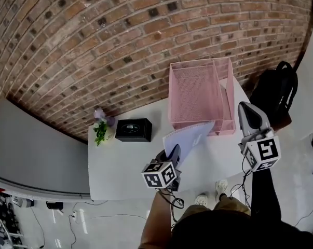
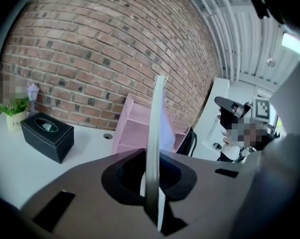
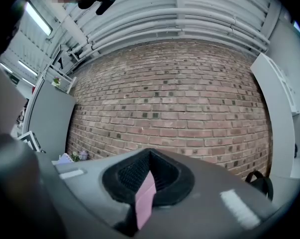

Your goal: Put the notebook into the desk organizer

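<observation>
A light-coloured notebook (image 1: 189, 135) hangs tilted above the white table (image 1: 120, 165), just in front of the pink mesh desk organizer (image 1: 198, 93). My left gripper (image 1: 174, 151) is shut on the notebook's near lower corner. In the left gripper view the notebook (image 2: 155, 133) stands edge-on between the jaws of my left gripper (image 2: 152, 176), with the organizer (image 2: 132, 128) behind it. My right gripper (image 1: 244, 108) hovers to the right of the organizer, jaws together and holding nothing. In the right gripper view my right gripper (image 3: 147, 183) faces the brick wall, and a pink sliver shows in its slit.
A black tissue box (image 1: 133, 129) and a small potted plant (image 1: 100, 128) stand at the table's back left. A brick wall (image 1: 120, 30) runs behind the table. A black backpack (image 1: 275, 92) sits on the floor to the right. The person's shoes (image 1: 211, 193) are by the table's near edge.
</observation>
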A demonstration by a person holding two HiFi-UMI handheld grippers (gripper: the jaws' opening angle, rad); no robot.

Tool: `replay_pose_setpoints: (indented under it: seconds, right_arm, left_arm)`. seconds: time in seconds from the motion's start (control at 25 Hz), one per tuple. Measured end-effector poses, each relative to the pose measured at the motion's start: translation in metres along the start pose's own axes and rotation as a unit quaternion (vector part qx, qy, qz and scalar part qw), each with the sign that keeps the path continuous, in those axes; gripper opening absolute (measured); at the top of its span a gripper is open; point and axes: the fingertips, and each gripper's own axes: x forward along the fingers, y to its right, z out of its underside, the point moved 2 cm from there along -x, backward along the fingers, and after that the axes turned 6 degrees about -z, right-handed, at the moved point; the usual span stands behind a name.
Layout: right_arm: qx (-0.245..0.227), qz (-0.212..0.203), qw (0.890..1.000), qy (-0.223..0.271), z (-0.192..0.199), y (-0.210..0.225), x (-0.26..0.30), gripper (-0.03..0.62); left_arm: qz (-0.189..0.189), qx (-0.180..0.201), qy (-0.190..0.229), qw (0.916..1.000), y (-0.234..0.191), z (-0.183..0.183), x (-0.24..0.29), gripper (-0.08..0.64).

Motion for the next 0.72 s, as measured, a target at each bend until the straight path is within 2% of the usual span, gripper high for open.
replay_pose_setpoints:
  seconds: [0.2, 0.4, 0.52, 0.6, 0.72]
  right_arm:
    - [0.005, -0.013, 1.000, -0.001, 0.003, 0.007, 0.015, 0.000]
    - [0.000, -0.036, 0.999, -0.008, 0.008, 0.006, 0.023, 0.000]
    - [-0.005, -0.041, 0.999, -0.011, 0.009, 0.006, 0.024, 0.000]
    - [-0.002, -0.039, 0.999, -0.010, 0.008, 0.006, 0.024, 0.000]
    - [-0.002, -0.036, 0.999, -0.009, 0.008, 0.007, 0.024, 0.000]
  left_arm:
    - [0.092, -0.035, -0.033, 0.9946, 0.006, 0.003, -0.004, 0.035]
    - [0.178, -0.101, -0.062, 0.9767, 0.007, 0.008, -0.005, 0.035]
    - [0.196, -0.143, -0.064, 0.9680, 0.007, 0.009, 0.001, 0.035]
    - [0.214, -0.186, -0.072, 0.9563, 0.007, 0.010, 0.004, 0.035]
    - [0.253, -0.248, -0.075, 0.9323, 0.006, 0.008, 0.006, 0.035]
